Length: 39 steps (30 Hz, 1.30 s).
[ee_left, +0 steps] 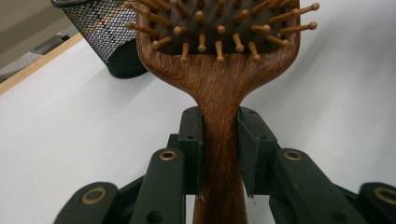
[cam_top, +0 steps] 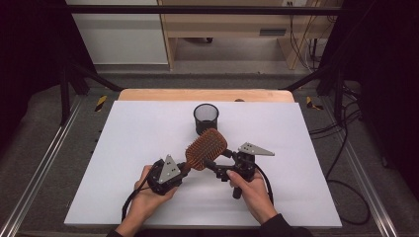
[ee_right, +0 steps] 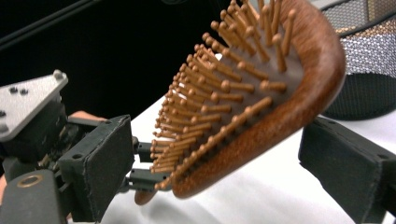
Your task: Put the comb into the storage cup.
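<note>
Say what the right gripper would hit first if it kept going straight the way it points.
The right gripper, jaws open, would meet the wooden hairbrush head lying between them, probably its rim; the left gripper holds the brush's handle. The mesh cup stands farther off.

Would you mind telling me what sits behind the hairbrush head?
A black mesh cup stands upright behind the hairbrush; the brush covers its lower front, and its inside cannot be seen.

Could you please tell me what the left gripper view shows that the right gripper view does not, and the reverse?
Left gripper view: the left gripper with its jaws clamped on the hairbrush handle. Right gripper view: the right gripper with its jaws spread either side of the paddle head, the bristles seen side-on. Both: the brush, the mesh cup behind it and the white table.
</note>
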{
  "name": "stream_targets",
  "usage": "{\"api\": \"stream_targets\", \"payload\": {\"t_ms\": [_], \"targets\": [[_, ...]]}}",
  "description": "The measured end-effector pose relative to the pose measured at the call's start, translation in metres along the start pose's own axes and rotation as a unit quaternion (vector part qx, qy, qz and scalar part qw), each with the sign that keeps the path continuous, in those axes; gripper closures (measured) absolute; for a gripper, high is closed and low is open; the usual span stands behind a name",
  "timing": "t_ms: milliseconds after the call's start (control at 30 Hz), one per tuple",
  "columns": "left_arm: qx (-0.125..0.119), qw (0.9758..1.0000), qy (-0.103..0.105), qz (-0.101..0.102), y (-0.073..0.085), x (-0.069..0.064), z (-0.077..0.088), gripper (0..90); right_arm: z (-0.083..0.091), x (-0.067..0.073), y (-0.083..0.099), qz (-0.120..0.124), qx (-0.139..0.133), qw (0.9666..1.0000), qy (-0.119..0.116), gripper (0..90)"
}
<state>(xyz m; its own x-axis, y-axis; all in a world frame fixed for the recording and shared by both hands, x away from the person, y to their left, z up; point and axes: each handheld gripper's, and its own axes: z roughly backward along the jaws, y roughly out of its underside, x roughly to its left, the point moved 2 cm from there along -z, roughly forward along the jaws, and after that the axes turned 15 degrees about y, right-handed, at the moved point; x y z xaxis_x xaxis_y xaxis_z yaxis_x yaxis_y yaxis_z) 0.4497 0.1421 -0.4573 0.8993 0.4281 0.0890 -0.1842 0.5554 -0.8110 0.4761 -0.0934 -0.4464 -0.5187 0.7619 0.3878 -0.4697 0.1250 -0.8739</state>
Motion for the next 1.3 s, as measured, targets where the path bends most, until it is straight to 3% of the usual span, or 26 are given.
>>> {"api": "stream_targets", "payload": {"t_ms": [200, 533, 933, 1300], "targets": [[-0.014, 0.9999, -0.004, 0.004, -0.001, 0.0, 0.006, 72.9, -0.005, 0.002, -0.012, -0.024, -0.01, 0.9996, -0.008, 14.8], [-0.024, 0.9997, -0.01, 0.001, -0.004, 0.0, 0.009, 72.9, -0.013, 0.005, -0.02, -0.037, -0.008, 0.9992, -0.015, 17.0], [-0.041, 0.999, -0.018, 0.007, -0.005, 0.001, 0.014, 72.9, -0.015, 0.012, -0.031, -0.047, -0.014, 0.9984, -0.028, 27.9], [-0.049, 0.9986, -0.015, 0.014, -0.005, 0.001, 0.014, 72.8, -0.017, 0.017, -0.035, -0.049, -0.014, 0.998, -0.036, 31.4]]}}
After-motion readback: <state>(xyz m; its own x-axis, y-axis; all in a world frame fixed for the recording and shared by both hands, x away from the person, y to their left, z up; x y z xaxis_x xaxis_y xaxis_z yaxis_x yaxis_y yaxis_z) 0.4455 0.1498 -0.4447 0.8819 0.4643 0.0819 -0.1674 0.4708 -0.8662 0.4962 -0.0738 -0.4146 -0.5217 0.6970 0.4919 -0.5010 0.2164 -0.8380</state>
